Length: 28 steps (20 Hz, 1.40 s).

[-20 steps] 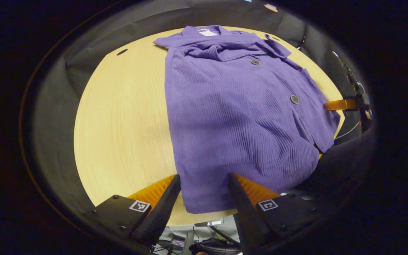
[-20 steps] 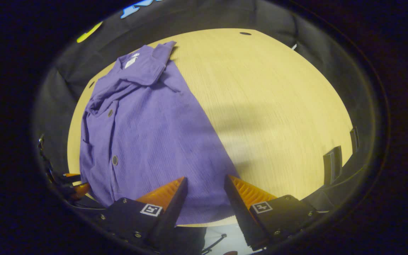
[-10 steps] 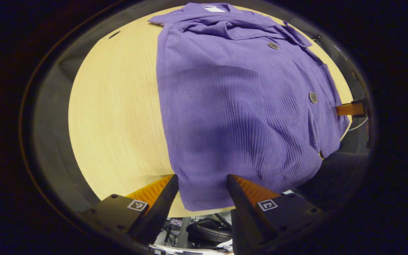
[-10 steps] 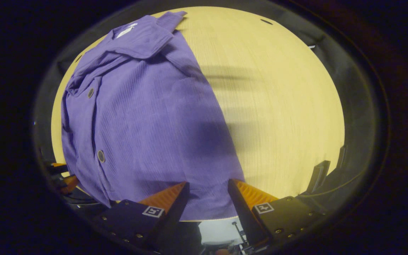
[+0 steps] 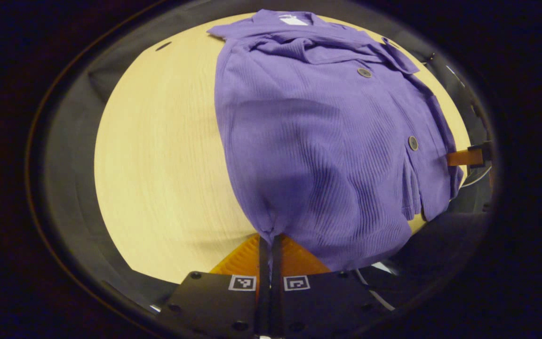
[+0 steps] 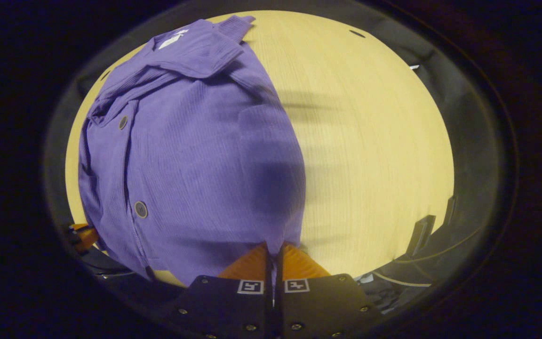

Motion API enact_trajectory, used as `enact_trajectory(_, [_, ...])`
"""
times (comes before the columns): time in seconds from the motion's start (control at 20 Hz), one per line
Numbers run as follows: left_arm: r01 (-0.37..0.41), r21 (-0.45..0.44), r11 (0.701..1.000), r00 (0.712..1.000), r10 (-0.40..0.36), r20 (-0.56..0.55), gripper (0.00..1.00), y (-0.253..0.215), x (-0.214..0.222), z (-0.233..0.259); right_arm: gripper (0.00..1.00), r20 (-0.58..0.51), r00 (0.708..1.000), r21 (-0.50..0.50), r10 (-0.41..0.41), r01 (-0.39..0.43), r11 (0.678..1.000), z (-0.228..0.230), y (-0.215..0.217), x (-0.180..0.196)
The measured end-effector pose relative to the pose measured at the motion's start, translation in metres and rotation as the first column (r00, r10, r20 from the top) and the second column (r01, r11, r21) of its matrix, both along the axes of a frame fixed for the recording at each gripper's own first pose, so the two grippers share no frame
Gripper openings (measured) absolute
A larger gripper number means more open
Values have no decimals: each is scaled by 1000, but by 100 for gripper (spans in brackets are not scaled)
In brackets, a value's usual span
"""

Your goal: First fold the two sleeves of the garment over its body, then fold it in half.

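Pinching hem corners: left gripper [image 5: 269, 239] & right gripper [image 6: 274, 248] both clamped on garment [image 5: 327, 141]; its long axis runs away toward collar [image 5: 294, 28], so fold goes fwd.

in the left gripper view, the left gripper [image 5: 269, 238] has its two fingers pressed together on the near hem corner of the purple ribbed garment [image 5: 318, 141], the cloth gathering into a small pinch at the tips. the garment lies on a pale wooden table [image 5: 158, 160], collar and a white neck tag [image 5: 292, 20] at the far end, sleeves already laid over the body. two dark buttons [image 5: 364, 72] sit along its right side. at the right edge of the view, just beside the garment's far hem corner, the right gripper [image 5: 468, 157] shows in part; whether it grips the cloth cannot be told here
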<state>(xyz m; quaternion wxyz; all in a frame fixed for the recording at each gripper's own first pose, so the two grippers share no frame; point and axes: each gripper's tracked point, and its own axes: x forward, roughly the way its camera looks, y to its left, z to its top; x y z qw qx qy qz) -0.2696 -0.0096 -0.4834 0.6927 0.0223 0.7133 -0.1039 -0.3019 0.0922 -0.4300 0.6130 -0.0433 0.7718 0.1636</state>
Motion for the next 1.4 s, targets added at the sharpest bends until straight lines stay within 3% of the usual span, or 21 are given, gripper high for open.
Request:
enact_trajectory(0.1, [-17,-6,1000,999,17,38,7,1,0,2,1,-6,1000,13,-13,13,1000,3,2,-1])
enact_trajectory(0.3, [-120,-27,992,987,122,105,5,6,13,12,1,-70,981,107,-179,185,977,21,18,10])
enact_trajectory(0.55, [-225,-92,970,945,240,223,5,16,62,45,1,-50,957,218,-284,288,932,53,41,61])
enact_trajectory(0.7, [-242,-128,962,919,270,286,5,19,99,68,1,-10,952,280,-306,297,913,69,54,97])
enact_trajectory(1.0, [-184,-165,969,875,238,421,5,7,182,110,1,81,941,365,-330,280,888,94,73,171])
enact_trajectory(1.4, [-232,-221,947,802,315,508,7,16,297,135,1,145,890,431,-432,336,838,103,84,284])
